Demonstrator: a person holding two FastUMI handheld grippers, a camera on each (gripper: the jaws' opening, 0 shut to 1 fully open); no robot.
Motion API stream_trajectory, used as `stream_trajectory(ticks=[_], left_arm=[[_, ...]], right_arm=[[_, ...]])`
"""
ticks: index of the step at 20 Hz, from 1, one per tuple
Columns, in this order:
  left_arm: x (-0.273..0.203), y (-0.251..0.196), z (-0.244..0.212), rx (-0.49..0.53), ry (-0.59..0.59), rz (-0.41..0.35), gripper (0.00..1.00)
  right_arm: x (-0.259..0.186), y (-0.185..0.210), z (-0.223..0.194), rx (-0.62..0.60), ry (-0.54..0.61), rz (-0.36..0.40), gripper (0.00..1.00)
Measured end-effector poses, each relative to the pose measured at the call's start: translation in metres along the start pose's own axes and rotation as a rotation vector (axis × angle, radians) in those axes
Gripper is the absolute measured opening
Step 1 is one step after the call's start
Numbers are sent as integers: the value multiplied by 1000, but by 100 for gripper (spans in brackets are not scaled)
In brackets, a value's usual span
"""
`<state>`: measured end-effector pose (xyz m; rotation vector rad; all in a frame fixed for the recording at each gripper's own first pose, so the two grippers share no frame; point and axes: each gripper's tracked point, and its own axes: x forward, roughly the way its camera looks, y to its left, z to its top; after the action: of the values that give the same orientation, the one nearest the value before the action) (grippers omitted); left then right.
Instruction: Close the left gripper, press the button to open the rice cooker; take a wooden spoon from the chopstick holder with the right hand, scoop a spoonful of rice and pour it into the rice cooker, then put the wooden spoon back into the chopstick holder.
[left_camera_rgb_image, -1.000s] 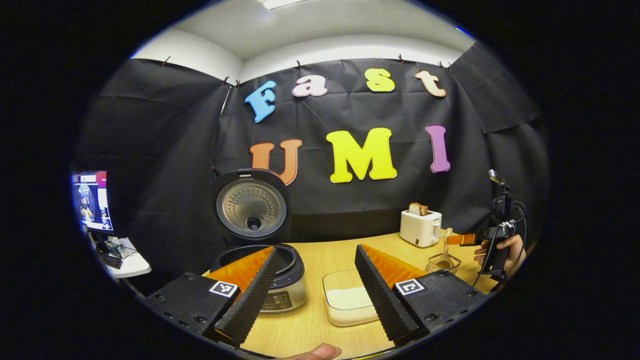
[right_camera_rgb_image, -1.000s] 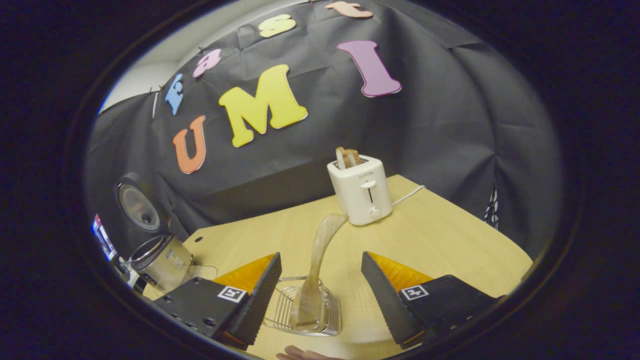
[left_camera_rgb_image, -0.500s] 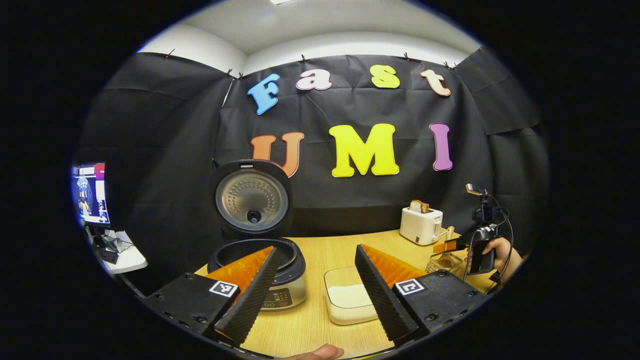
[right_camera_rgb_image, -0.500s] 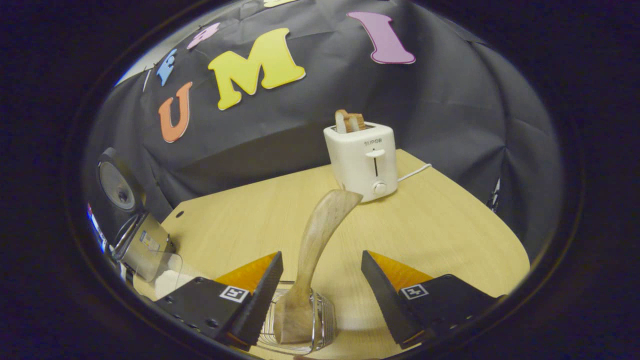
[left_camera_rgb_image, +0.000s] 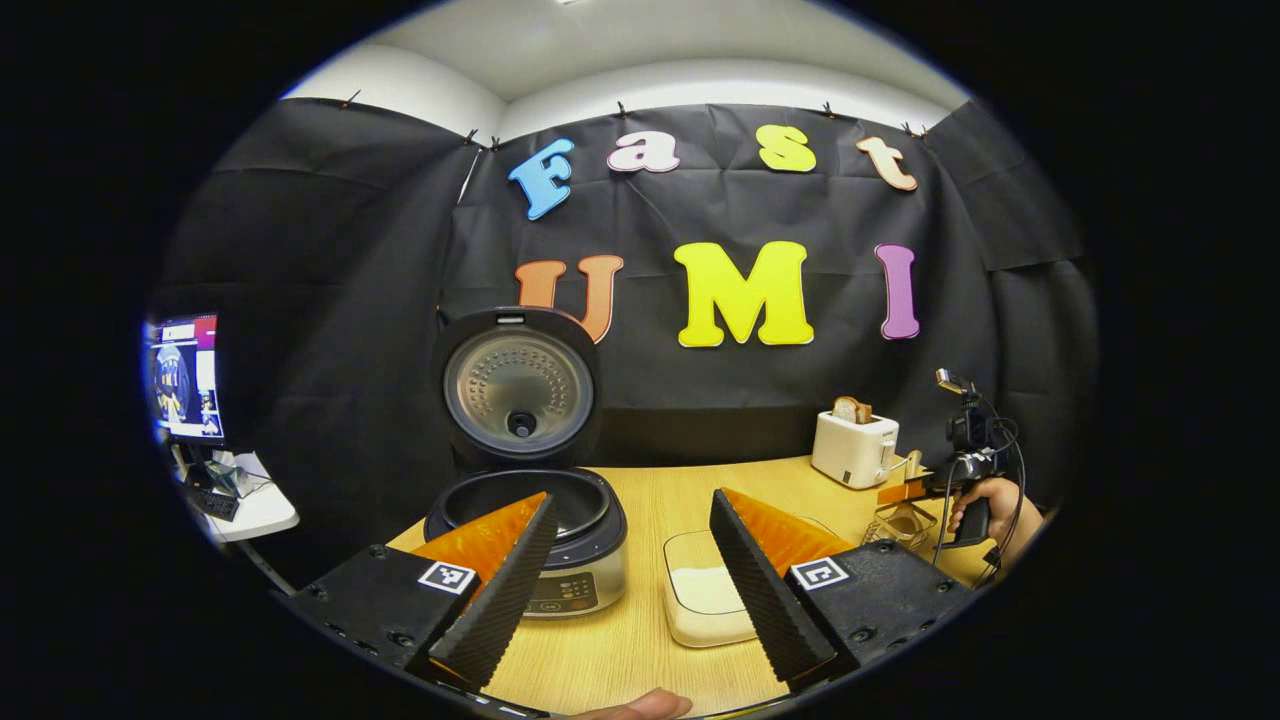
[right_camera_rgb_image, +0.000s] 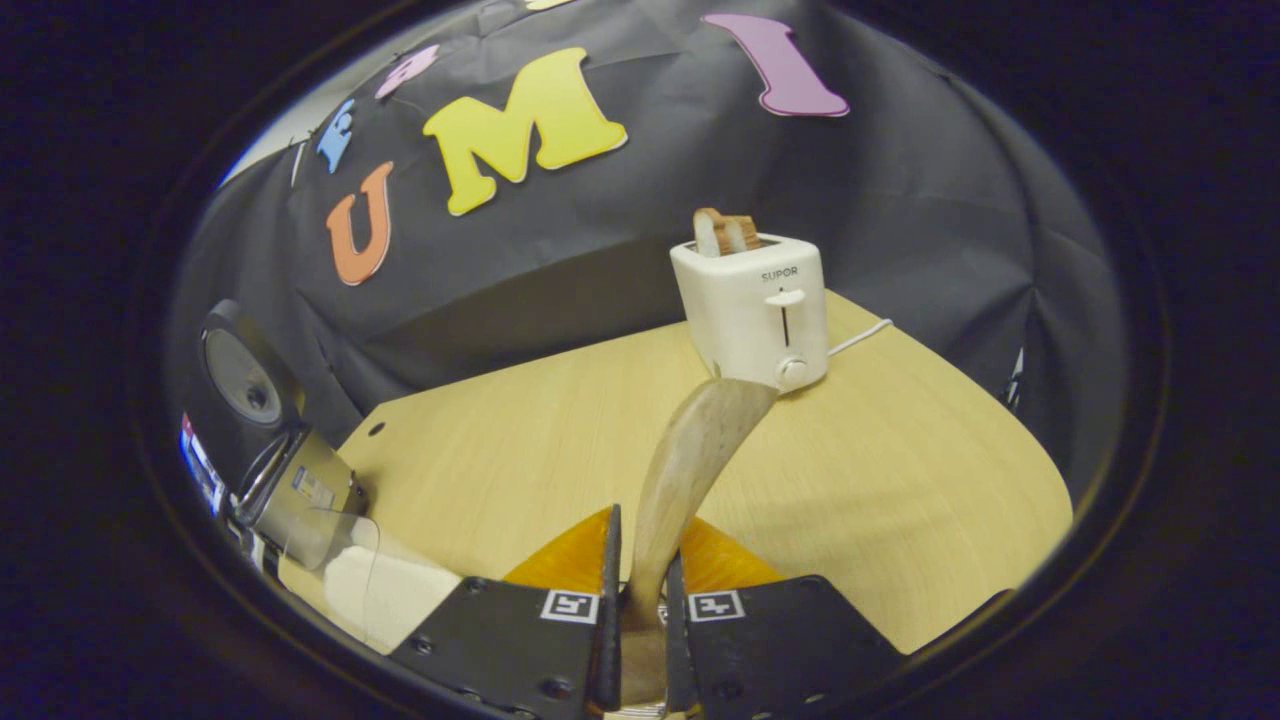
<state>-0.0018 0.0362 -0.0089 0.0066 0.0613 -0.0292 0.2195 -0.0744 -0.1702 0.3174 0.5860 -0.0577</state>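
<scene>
Between the right tongs (right_camera_rgb_image: 640, 600), which are closed on its handle, the wooden spoon (right_camera_rgb_image: 695, 455) is held, its long axis running up and away toward the toaster (right_camera_rgb_image: 755, 310). Its bowl is judged to sit below in the chopstick holder (left_camera_rgb_image: 900, 522), so a lift along that axis is called for. One rice cooker (left_camera_rgb_image: 540, 520), lid up, and one rice container (left_camera_rgb_image: 700, 600) lie before the left tongs (left_camera_rgb_image: 630, 590), spread open and empty, on the table (right_camera_rgb_image: 480, 450).

The left gripper (left_camera_rgb_image: 625, 560) hangs with fingers spread wide apart. The right gripper (right_camera_rgb_image: 640, 590), at far right in a hand (left_camera_rgb_image: 985, 500), has its fingers pinched together on a spoon handle.
</scene>
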Motion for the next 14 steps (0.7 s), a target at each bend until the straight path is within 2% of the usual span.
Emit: stream_trajectory(ticks=[2,4,6,8,14], left_arm=[[0,3,0,-6,0,3,98],[1,6,0,-10,3,9,98],[1,8,-2,-11,5,11,98],[2,9,-2,-9,6,11,98],[3,16,-3,-16,11,18,98]], right_arm=[[-2,6,1,-10,0,21,18],[-8,14,5,-22,-21,38,11],[-12,16,7,-72,-45,7,3],[-19,23,8,-129,-72,0,3],[-49,34,28,-170,-152,-21,3]])
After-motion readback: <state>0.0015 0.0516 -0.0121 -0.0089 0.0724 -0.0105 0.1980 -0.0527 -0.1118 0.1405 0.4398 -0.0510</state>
